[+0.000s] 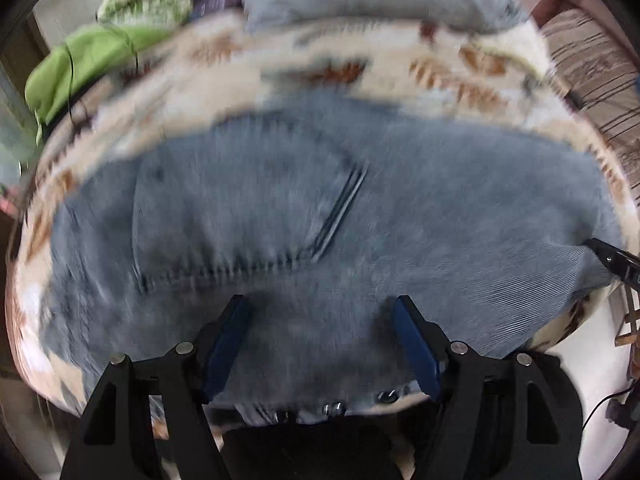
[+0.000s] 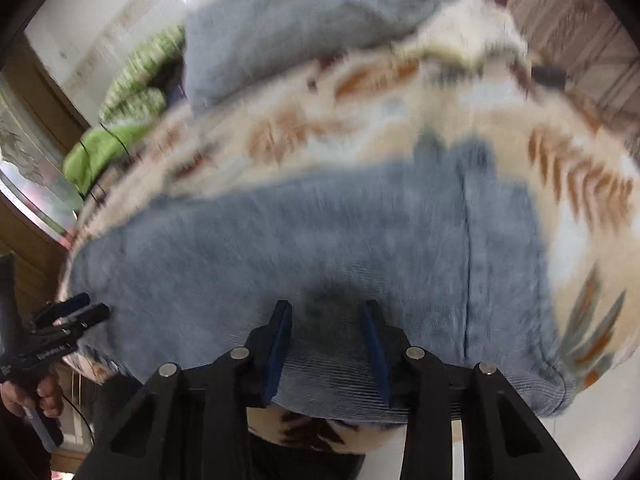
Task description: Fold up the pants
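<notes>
So closest to us, our left gripper (image 1: 320, 308) has its jaws spread wide over the near edge of the pants (image 1: 320, 200), nothing pinched between the blue pads, just corduroy underneath; whether the tips actually touch the cloth we can't tell, it's all pretty blurry. Our right gripper (image 2: 326, 312) is noticeably narrower, jaws partly apart with a strip of the pants' (image 2: 320, 240) edge sitting between them, but the pads don't look pressed on it. The pants are grey-blue, spread flat across a blanket (image 1: 360, 64) with a cream and brown feathery pattern. The left view gives us the slanted pocket (image 1: 340, 212) and a row of stitching, plus the tip of the right gripper poking in at the far right edge of the cloth. The right view instead shows a long seam (image 2: 468, 260) running down the pants, and off to the left the other gripper with a hand (image 2: 36, 396) wrapped round its handle. Further back there's a grey-blue pillow (image 2: 288, 20), some green bedding (image 1: 92, 64) piled at the left, a striped brown fabric (image 1: 592, 64) on the right, and a pale wall (image 2: 100, 20) behind.
</notes>
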Demonstrator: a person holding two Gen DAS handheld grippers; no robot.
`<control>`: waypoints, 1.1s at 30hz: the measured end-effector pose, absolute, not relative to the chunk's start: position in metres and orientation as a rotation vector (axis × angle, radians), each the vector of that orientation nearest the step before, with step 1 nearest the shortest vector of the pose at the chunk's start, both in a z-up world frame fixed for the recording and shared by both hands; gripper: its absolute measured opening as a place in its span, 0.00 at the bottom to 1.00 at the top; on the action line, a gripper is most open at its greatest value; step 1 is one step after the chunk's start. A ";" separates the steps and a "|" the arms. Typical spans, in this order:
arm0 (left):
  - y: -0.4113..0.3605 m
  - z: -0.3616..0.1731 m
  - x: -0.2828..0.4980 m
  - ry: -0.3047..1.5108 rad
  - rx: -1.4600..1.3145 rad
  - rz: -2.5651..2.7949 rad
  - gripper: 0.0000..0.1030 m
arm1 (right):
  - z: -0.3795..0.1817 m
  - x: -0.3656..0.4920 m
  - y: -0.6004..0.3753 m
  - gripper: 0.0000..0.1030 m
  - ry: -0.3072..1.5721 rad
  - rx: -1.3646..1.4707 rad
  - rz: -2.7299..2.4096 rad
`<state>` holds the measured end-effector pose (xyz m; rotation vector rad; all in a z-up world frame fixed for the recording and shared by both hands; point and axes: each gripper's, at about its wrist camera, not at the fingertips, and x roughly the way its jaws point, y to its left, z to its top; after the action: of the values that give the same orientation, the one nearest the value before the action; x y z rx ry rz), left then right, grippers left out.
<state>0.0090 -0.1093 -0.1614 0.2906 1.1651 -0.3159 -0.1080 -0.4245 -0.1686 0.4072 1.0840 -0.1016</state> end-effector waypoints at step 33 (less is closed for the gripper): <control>-0.191 -0.141 -0.003 1.041 0.339 -0.531 0.69 | -0.177 -0.004 -0.584 0.39 1.243 0.801 -0.293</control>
<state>-0.0033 -0.1909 -0.1412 0.3391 1.0407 -0.5311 -0.0041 -0.5836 -0.1775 0.8012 1.2433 -0.2926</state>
